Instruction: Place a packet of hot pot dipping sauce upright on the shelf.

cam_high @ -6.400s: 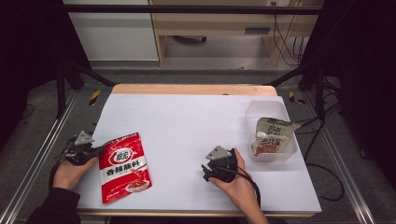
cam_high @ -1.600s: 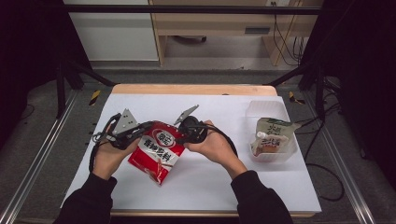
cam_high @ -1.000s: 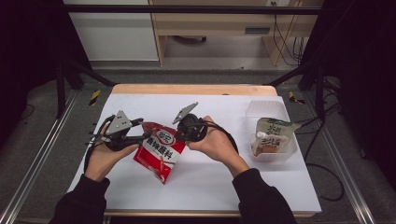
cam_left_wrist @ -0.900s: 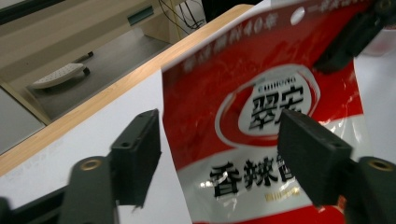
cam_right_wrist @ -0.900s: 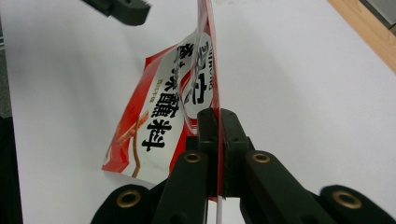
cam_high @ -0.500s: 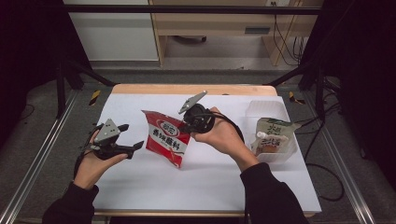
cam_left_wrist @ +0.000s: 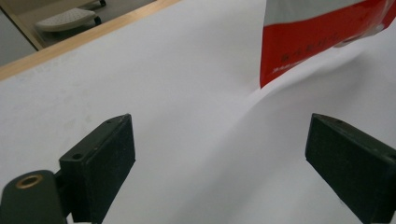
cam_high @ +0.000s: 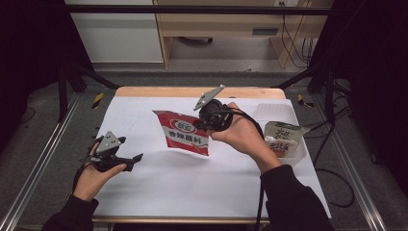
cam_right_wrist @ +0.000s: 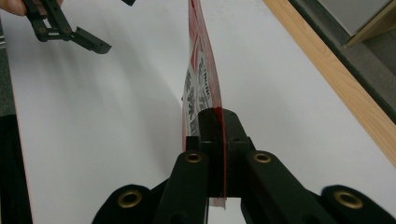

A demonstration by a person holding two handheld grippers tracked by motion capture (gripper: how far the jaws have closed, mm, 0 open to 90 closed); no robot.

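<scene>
Right claw (cam_high: 201, 126) pinches red packet (cam_high: 185, 137) near plastic tub (cam_high: 285, 139).

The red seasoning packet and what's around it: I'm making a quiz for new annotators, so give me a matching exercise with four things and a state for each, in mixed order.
Things:
1. red seasoning packet
2. left gripper
3. right gripper
4. clear plastic tub

States:
A. jaws wide apart, nothing between them
B. stands at the table's right edge with a green-topped packet in it
C. hangs off the table, pinched at one edge
D. jaws clamped shut on a thin edge

Pairs: 1-C, 2-A, 3-D, 4-B
</scene>
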